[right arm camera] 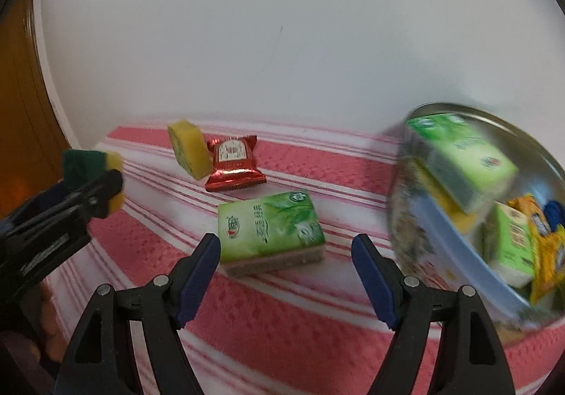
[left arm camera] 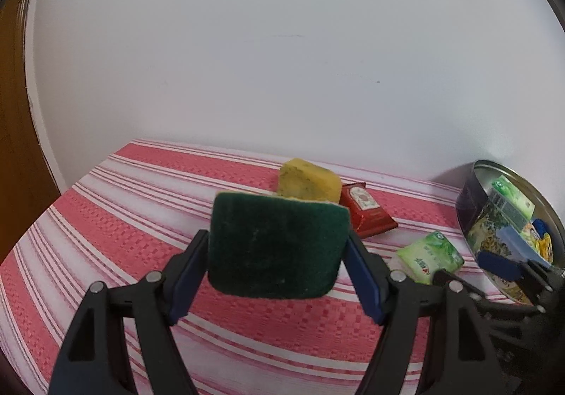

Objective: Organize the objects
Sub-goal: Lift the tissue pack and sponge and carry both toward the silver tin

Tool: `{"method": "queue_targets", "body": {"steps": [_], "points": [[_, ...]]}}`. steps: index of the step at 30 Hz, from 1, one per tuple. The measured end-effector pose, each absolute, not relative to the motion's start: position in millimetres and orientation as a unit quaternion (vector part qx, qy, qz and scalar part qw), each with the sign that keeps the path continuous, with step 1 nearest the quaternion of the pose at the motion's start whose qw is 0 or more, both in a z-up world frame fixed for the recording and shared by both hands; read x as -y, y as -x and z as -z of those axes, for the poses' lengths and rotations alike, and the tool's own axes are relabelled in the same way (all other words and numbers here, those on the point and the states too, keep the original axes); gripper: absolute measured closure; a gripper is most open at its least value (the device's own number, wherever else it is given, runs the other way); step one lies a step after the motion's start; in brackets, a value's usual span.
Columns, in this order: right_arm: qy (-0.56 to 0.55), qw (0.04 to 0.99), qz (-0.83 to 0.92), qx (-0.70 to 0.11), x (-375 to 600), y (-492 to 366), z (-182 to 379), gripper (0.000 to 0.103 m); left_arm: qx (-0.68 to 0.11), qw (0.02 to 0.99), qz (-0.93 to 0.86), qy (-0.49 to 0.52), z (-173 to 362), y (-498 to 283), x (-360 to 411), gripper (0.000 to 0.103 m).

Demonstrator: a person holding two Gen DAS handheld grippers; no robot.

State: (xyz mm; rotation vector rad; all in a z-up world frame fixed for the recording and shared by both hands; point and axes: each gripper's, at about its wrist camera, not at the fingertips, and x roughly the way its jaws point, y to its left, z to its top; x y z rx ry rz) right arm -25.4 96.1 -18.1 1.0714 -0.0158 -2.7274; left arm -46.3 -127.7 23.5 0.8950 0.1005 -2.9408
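Your left gripper (left arm camera: 277, 246) is holding a sponge with a dark green top (left arm camera: 277, 245) up in the air above the red and white striped cloth (left arm camera: 141, 204). The blue pads squeeze it from both sides. In the right wrist view the same sponge (right arm camera: 93, 165) sits at 9 o'clock, and you can see its yellow underside.

Your right gripper (right arm camera: 286, 250) has its fingers wide apart with nothing in them. A green tissue pack (right arm camera: 270, 229) lies flat on the cloth just past the tips, closer to the left finger. It is not squeezed.

Past it, at 11 o'clock, a yellow sponge (right arm camera: 189, 151) leans against a red snack packet (right arm camera: 235, 165). They touch.

At 3 o'clock a round metal tin (right arm camera: 455, 253) is blurry. It has green packs, a yellow packet and something blue inside. In the left wrist view, the tin (left arm camera: 469, 204) is also at 3 o'clock.
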Motion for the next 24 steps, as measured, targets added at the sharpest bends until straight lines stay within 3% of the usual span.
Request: {"method": "queue_targets", "body": {"steps": [9, 13, 14, 24], "points": [[-0.428, 0.131, 0.894, 0.001, -79.6, 61.9, 36.7, 0.021, -0.038, 0.031, 0.954, -0.297, -22.2, 48.8, 133.9, 0.029], [-0.419, 0.124, 0.899, -0.007, -76.8, 57.3, 33.4, 0.023, -0.036, 0.032, 0.953, -0.299, -21.5, 49.0, 133.0, 0.029], [-0.416, 0.123, 0.901, -0.001, -79.1, 56.4, 32.6, 0.029, -0.035, 0.032, 0.953, -0.299, -21.0, 49.1, 132.3, 0.029], [-0.36, 0.096, 0.928, 0.021, -102.9, 32.3, 18.7, 0.029, -0.018, 0.032, 0.956, -0.291, -19.6, 47.4, 126.4, 0.029]]}}
